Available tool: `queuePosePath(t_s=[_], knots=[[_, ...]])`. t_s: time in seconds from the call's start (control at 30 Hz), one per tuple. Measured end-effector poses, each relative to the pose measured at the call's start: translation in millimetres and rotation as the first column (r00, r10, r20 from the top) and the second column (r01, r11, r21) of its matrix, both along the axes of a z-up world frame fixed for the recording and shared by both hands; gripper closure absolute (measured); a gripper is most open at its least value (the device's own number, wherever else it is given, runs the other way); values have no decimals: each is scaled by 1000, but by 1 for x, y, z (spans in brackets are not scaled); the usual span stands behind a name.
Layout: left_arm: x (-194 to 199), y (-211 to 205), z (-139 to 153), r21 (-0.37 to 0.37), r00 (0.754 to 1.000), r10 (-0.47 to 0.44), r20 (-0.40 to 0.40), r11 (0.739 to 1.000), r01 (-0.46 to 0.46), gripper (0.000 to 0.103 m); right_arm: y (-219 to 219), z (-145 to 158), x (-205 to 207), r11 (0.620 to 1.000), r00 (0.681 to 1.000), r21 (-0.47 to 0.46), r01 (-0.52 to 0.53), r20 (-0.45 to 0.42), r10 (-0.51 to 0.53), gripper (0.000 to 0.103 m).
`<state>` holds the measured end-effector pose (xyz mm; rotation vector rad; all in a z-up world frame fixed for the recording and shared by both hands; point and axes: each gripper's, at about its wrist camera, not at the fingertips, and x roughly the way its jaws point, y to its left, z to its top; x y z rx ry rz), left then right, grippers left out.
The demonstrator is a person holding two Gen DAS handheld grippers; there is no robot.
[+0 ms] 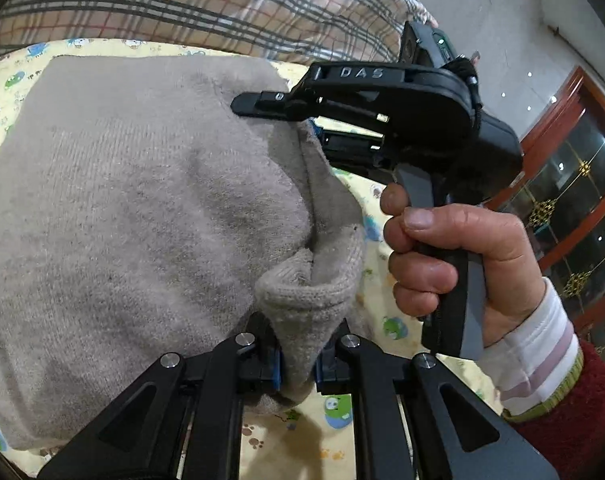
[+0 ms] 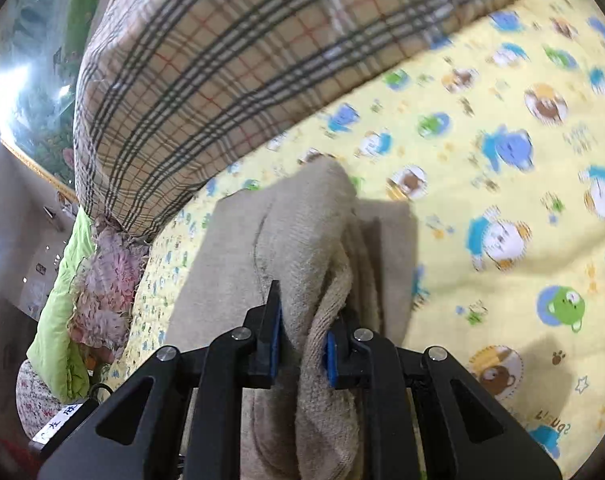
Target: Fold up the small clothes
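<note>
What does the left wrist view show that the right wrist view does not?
Only the left wrist view shows the right hand holding the right gripper, a wooden cabinet, and the left gripper shut on the beige garment.

Only the right wrist view shows a green quilt and the right gripper's blue pads pressing the garment's edge.

Both show the beige garment, the yellow cartoon sheet and the plaid blanket.
</note>
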<state>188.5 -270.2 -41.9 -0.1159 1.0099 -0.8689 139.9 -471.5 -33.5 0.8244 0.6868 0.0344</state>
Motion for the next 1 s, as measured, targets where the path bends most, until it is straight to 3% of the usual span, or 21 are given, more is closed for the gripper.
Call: queuePosePath(t_s=[0.13, 0.27, 0.47, 0.67, 0.77, 0.87, 1.0], knots=[[2, -2, -1, -1, 1000, 12, 14, 1000, -12, 91, 4, 6, 5, 999, 999, -22, -23, 36, 24, 84], [-6, -5, -3, 16, 1000, 6, 20, 1000, -6, 87, 7, 0, 14, 999, 1000, -47, -22, -1, 22, 84], [-21, 6, 4, 11, 1000, -24, 4, 1000, 24, 60, 7, -4, 4, 1000, 1000, -28, 5, -4, -5, 77], [-38, 55, 16, -13, 999, -35, -6, 999, 35, 50, 8, 15, -31, 992, 996, -88, 94, 7, -94, 53], [-46, 97, 24, -2, 999, 29, 26, 1000, -29, 43, 13, 31, -61, 982, 988, -120, 150, 57, -144, 53], [-34, 133, 27, -11, 992, 124, 10, 992, -124, 40, 29, 42, -76, 992, 988, -88, 95, 128, -83, 53], [-5, 162, 24, 8, 972, 234, -11, 972, -234, 39, 48, 34, -63, 993, 998, -112, 48, 54, -42, 53]])
